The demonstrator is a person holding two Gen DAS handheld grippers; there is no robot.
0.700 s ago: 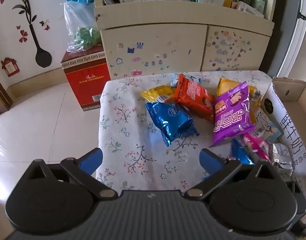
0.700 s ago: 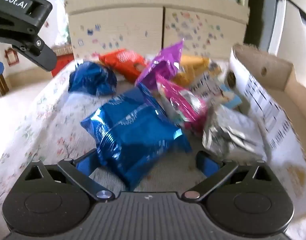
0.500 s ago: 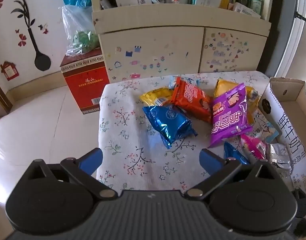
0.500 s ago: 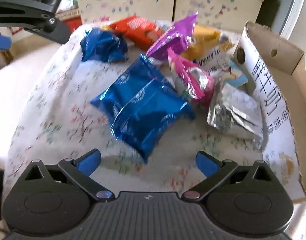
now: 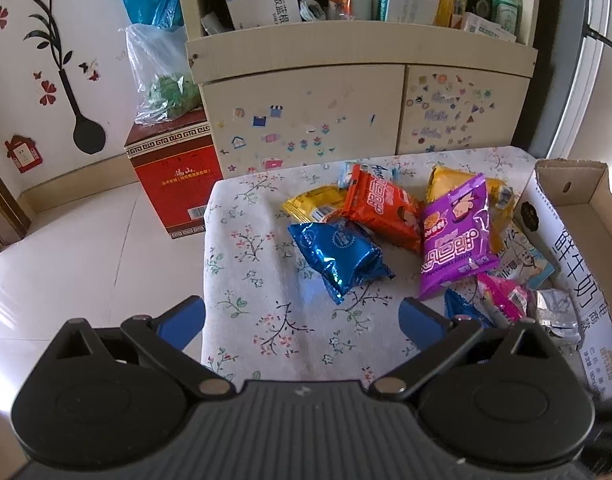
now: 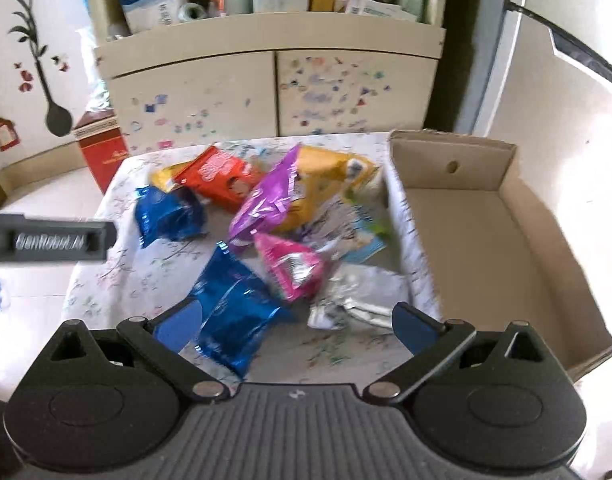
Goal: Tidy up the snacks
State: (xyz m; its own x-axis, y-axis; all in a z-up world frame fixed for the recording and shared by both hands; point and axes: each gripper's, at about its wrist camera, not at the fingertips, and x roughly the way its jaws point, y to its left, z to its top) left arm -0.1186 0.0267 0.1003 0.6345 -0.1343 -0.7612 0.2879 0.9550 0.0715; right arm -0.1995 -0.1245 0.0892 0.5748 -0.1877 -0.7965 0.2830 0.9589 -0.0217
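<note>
A tabletop [image 5: 241, 280] with a flowery cloth holds a heap of snack bags. The cardboard box [image 6: 486, 240] is the landmark here. It sits open and has no snacks in it, at the right edge of the tabletop, and its near wall touches the heap.

The biggest bags lie farthest from the box's front corner: a purple bag [image 5: 456, 240], an orange bag [image 5: 380, 208] beside it, and yellow bags [image 6: 326, 184] behind them, close to the box wall. A pink bag [image 6: 291, 266] and a crinkly silver bag [image 6: 358, 296] lie right beside the box wall. Two blue bags are there too. One blue bag [image 5: 338, 258] lies well away from the box, on the heap's far side. The other, the near blue bag [image 6: 229, 312], lies closer to the box.

The right claw [image 6: 293, 328] hangs over the near blue bag with its fingers wide apart, holding nothing. The bag's long side seems to run from the claw up toward the heap, though the picture is blurry. The left claw [image 5: 301, 320] is also wide apart and holds nothing, above bare cloth. The right claw is nearer to the near blue bag, and the box lies to its right.
</note>
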